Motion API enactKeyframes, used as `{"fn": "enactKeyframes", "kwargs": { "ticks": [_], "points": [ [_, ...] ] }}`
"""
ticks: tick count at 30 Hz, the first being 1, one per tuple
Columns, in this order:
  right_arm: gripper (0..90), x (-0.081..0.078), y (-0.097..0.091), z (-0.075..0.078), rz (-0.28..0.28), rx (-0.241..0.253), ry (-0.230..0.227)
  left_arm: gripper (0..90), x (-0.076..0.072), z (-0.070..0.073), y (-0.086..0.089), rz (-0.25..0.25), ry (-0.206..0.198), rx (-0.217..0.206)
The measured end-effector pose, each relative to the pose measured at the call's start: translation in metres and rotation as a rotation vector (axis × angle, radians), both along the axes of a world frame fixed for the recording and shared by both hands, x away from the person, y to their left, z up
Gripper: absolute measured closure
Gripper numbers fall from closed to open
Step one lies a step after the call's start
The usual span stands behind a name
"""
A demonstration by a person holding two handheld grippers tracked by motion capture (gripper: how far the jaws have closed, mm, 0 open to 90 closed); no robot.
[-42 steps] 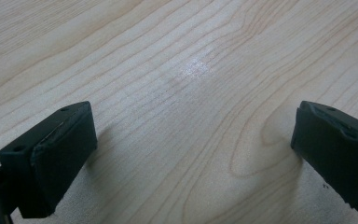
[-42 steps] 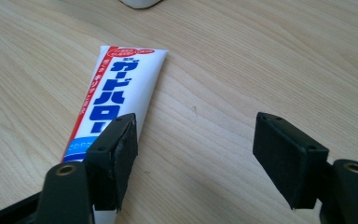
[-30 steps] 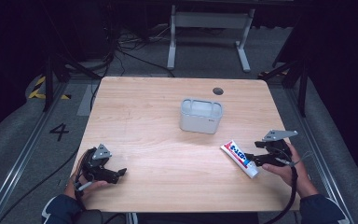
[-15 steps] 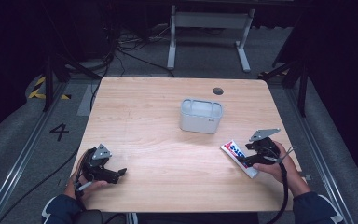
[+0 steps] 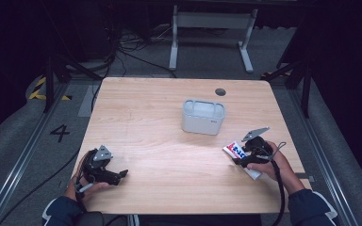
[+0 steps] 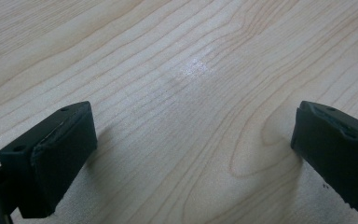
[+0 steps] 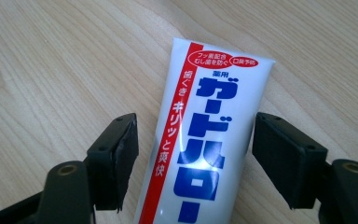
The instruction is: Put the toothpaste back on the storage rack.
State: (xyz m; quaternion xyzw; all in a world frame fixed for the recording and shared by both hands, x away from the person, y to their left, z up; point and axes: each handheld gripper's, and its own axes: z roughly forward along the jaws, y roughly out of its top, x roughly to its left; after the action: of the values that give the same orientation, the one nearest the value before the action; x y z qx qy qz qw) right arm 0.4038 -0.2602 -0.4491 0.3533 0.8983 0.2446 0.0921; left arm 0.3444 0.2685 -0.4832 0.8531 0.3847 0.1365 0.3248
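1. Table [image 5: 169, 113]: light wood top with rounded corners, and a small dark round hole [image 5: 220, 92] near the far edge, right of centre.
2. Bin [image 5: 203, 117]: a pale grey rectangular container with rounded corners. It stands upright, a bit right of the table's centre, well apart from both grippers.
3. Toothpaste tube [image 7: 205, 140]: white, with a red stripe down one side and blue Japanese lettering. It lies flat on the table near the right edge, in front of and to the right of the bin. In the high view the tube [image 5: 238, 151] shows partly under the right gripper.
4. Right gripper [image 7: 193, 158]: jaws apart, one on each side of the tube. There is a visible gap between each pad and the tube, so nothing is clamped. The flat crimped end of the tube points away from the camera.
5. In the high view the right gripper [image 5: 241, 159] sits low over the tube, held by the person's right hand [image 5: 273, 165], with a cable trailing back toward the near edge.
6. Left gripper [image 6: 193, 149]: jaws wide apart with only bare wood between them. It sits low over the table.
7. In the high view the left gripper [image 5: 119, 175] is at the near left corner of the table, held by the left hand [image 5: 82, 186], well apart from the bin and the tube.
8. Floor beyond the table: dark, with cables, a white metal stand [image 5: 212, 28] and a painted "4" [image 5: 59, 133] to the left.
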Motion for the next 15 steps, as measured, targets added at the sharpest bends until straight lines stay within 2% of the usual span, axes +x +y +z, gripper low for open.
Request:
{"fn": "enactKeyframes", "kwargs": {
  "ticks": [12, 15],
  "points": [
    [33.4, 0.011, 0.005, -0.007, -0.024, -0.042, 0.050, 0.5, 0.000, 0.000, 0.000, 0.000, 0.000, 0.000],
    [33.8, 0.012, 0.007, -0.007, -0.026, -0.050, 0.049, 0.6, 0.000, 0.000, 0.000, 0.000, 0.000, -0.001]
  ]
}}
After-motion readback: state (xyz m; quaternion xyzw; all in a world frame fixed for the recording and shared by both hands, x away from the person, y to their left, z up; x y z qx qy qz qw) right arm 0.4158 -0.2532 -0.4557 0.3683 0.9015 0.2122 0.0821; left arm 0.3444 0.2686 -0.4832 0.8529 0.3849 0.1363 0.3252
